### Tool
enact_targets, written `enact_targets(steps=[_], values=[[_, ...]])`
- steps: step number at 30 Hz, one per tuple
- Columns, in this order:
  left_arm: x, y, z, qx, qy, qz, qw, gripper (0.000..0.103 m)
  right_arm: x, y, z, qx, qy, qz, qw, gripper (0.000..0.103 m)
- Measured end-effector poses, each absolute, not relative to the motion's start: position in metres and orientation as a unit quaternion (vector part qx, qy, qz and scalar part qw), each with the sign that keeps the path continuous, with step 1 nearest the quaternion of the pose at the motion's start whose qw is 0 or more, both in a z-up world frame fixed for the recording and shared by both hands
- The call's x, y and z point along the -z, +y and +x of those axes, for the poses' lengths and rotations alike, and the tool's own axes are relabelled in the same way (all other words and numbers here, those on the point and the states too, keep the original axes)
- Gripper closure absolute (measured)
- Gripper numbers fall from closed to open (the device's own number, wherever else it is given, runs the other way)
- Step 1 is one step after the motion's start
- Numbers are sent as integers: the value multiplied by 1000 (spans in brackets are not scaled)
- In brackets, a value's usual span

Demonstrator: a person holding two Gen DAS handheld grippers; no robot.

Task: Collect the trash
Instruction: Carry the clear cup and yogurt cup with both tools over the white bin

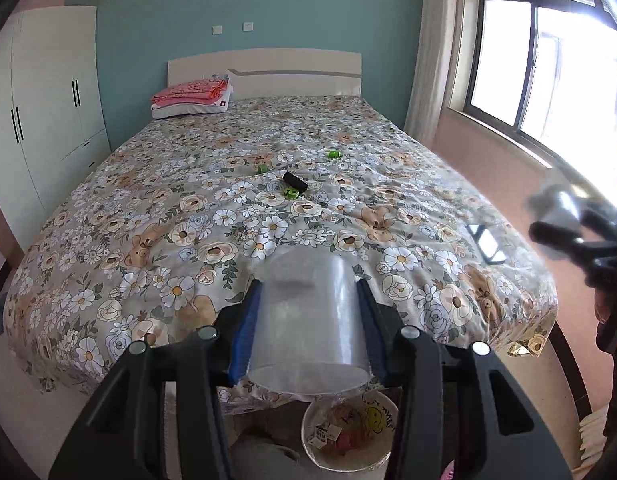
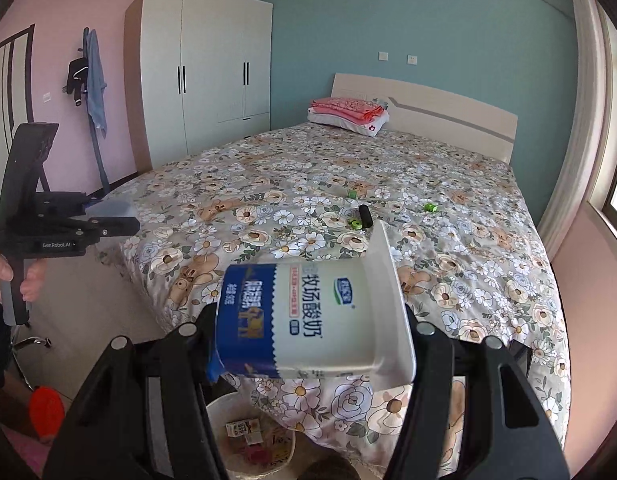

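The left tongs (image 1: 310,312) pinch a clear plastic cup (image 1: 308,320), bottom pointing toward the flowered bed (image 1: 228,208), and the right tongs (image 2: 312,316) pinch a blue-and-white yogurt tub (image 2: 308,316) lying sideways. Below both, a white trash bin (image 1: 348,440) sits on the floor at the bed's foot, its rim partly hidden behind the tongs, with scraps inside too small to identify

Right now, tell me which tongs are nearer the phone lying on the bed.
Right. The phone lies at the bed's window-side edge; the right tongs, gripping the yoghurt tub, hang just beyond that edge. The left tongs, gripping the clear cup, are off the bed's foot, farther away.
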State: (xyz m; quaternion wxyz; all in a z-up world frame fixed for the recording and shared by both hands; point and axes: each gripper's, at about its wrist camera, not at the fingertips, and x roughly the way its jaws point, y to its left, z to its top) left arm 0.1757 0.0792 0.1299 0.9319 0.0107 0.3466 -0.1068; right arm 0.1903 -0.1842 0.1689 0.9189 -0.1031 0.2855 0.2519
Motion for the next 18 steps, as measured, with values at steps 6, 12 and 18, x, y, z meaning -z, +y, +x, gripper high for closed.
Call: enact_targets(steps=[6,12,18], values=[[-70,78,165,120,392,10,912,54,-115,-167,184,-276,324,-102,899,43],[-8,70,156,131,438,15,889,54,-55,-149,178,-286,365,-114,879,43],[63,62,151,143,498,9,855,54,6,-131,171,-293,405,-146,853,43]])
